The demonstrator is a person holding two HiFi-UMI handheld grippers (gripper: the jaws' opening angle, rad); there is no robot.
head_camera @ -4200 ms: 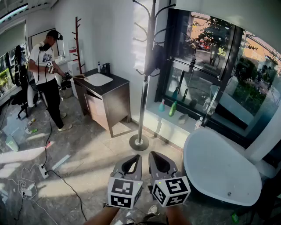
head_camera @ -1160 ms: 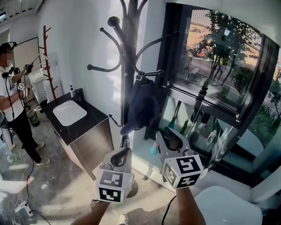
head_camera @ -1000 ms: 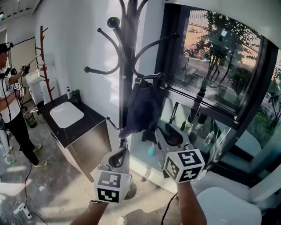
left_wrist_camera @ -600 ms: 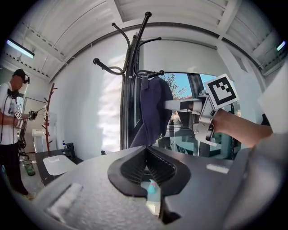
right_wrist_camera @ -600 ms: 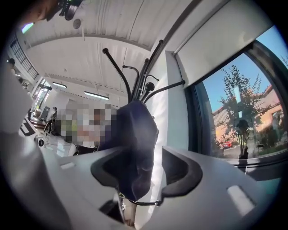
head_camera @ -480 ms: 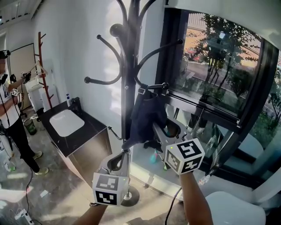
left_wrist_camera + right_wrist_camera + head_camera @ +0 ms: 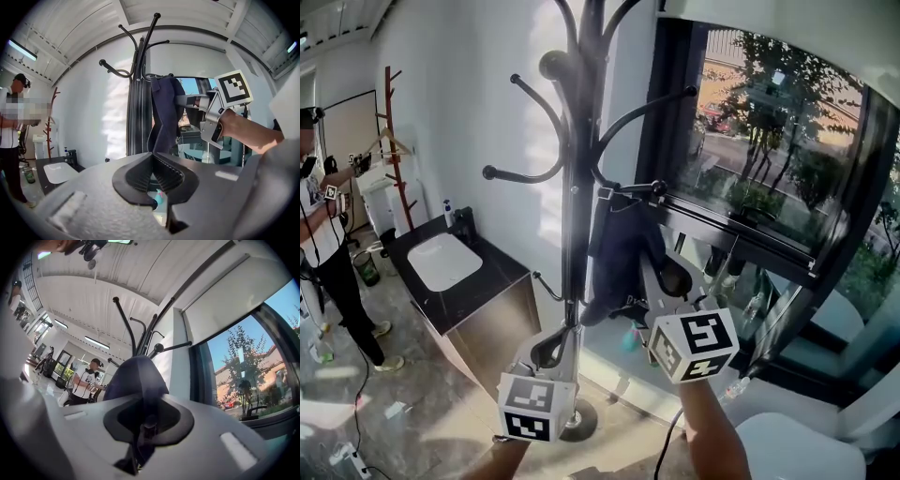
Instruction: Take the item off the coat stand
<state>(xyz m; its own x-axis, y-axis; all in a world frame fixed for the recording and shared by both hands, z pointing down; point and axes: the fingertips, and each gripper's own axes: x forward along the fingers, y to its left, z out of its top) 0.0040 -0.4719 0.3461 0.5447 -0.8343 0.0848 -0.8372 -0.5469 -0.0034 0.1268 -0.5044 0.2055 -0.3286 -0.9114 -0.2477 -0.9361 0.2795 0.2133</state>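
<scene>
Window wall (image 7: 769,141): one, dark-framed, filling the right side; trees and a street show beyond the glass.
Coat stand (image 7: 578,187): one black metal pole at centre, with several curved arms ending in ball tips.
Vanity cabinet (image 7: 487,309): one, dark, against the left wall, carrying one white basin (image 7: 443,261).
White tub (image 7: 797,450): one, only partly in view at the near right.
Person (image 7: 323,234): one, standing at the far left edge.
Wooden stand (image 7: 391,141): one, reddish, by the far left wall.
Dark blue cloth item (image 7: 619,253): one, hanging from a right-hand arm of the coat stand, just right of the pole.
Right gripper (image 7: 645,277): one, raised to the lower part of the cloth item; its jaws have just been closing and now pinch a fold of the cloth between them.
Left gripper (image 7: 565,336): one, held low in front of the pole, apart from the cloth item; its jaws meet at the tips with nothing between them.
Marker cubes: two, one on the left gripper (image 7: 530,406) and one on the right gripper (image 7: 694,345).
Teal bottle (image 7: 630,339): one, on the sill below the window.
</scene>
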